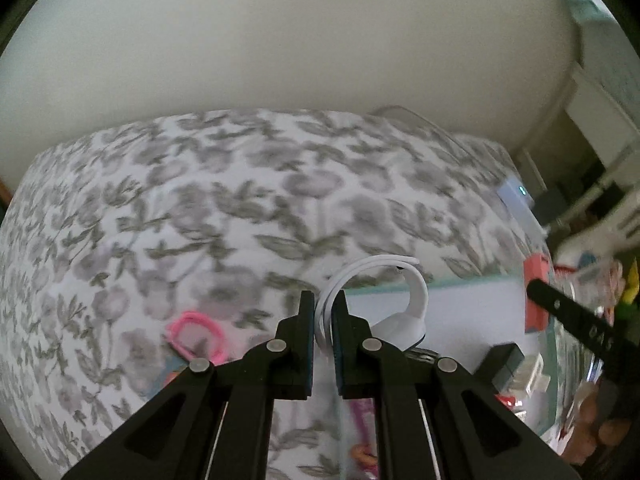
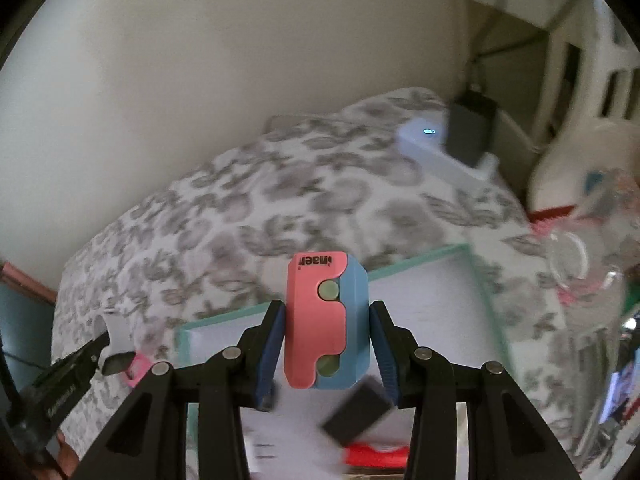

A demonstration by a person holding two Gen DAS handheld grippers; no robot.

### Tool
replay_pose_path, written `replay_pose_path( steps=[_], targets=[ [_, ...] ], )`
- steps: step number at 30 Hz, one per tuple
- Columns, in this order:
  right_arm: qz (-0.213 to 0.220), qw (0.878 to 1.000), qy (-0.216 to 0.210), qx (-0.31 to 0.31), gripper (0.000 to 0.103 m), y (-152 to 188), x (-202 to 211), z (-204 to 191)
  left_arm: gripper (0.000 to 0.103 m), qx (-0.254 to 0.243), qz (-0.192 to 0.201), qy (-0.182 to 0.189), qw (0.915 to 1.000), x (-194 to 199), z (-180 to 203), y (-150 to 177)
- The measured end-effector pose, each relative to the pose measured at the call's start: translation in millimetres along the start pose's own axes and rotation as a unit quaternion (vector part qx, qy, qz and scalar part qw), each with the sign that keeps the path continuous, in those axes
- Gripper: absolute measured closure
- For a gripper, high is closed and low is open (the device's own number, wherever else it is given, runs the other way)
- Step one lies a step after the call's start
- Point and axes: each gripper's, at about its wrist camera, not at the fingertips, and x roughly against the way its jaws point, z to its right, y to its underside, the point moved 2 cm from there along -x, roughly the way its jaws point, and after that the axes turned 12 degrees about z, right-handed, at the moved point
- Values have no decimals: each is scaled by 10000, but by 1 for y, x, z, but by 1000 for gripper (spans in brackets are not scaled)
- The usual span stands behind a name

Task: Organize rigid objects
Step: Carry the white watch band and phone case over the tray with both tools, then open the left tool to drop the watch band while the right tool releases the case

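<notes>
The pink-and-blue block is sitting upright between the right gripper jaws, which are clamping its sides, long axis running along the fingers. The teal-rimmed tray is lying just beyond and below. The left gripper is pinching a white loop nearly closed.

A curled white plastic band hangs pinched. A pink and blue plastic block stands upright, squeezed.
</notes>
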Motion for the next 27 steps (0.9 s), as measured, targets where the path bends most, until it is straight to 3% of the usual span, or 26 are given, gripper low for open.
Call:
replay_pose_path(
  steps=[7, 12, 27],
  targets=[
    [-35, 9993, 304, -209, 58, -2, 4, 43, 95, -487, -107, 222, 9985, -6, 52, 12],
    [-106, 9990, 419, -104, 58, 2, 2, 53, 95, -747, -220, 301, 9965, -17, 82, 23],
    [-561, 9971, 508, -67, 58, 25, -27, 62, 95, -1223, -464, 151, 9913, -42, 122, 49]
  ],
)
